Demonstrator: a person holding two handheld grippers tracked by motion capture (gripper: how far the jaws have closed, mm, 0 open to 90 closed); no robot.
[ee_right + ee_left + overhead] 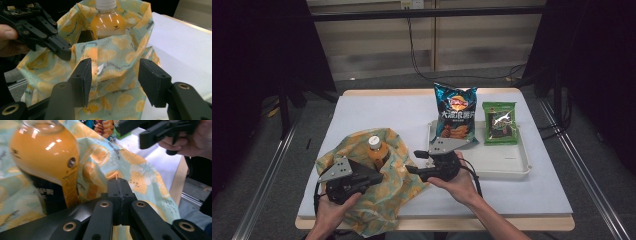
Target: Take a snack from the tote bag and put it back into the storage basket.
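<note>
A cloth bag (397, 187) printed with orange slices lies at the table's front left. An orange juice bottle (375, 150) with a white cap stands upright inside it. My left gripper (380, 176) is shut on the bag's rim just right of the bottle. In the left gripper view the jaws (119, 183) are pressed together with fabric (140, 180) at their tips, and the bottle (45, 157) is close on the left. My right gripper (413, 162) points left at the bag and is open. In the right gripper view nothing sits between its jaws (113, 75), and the bag (112, 57) is just beyond them.
A white tray (512, 162) at the right middle holds a blue chip bag (455, 115) and a green snack packet (500, 123). A white mat (377, 107) covers the table. The wooden front edge (532, 223) is close to the person's forearms.
</note>
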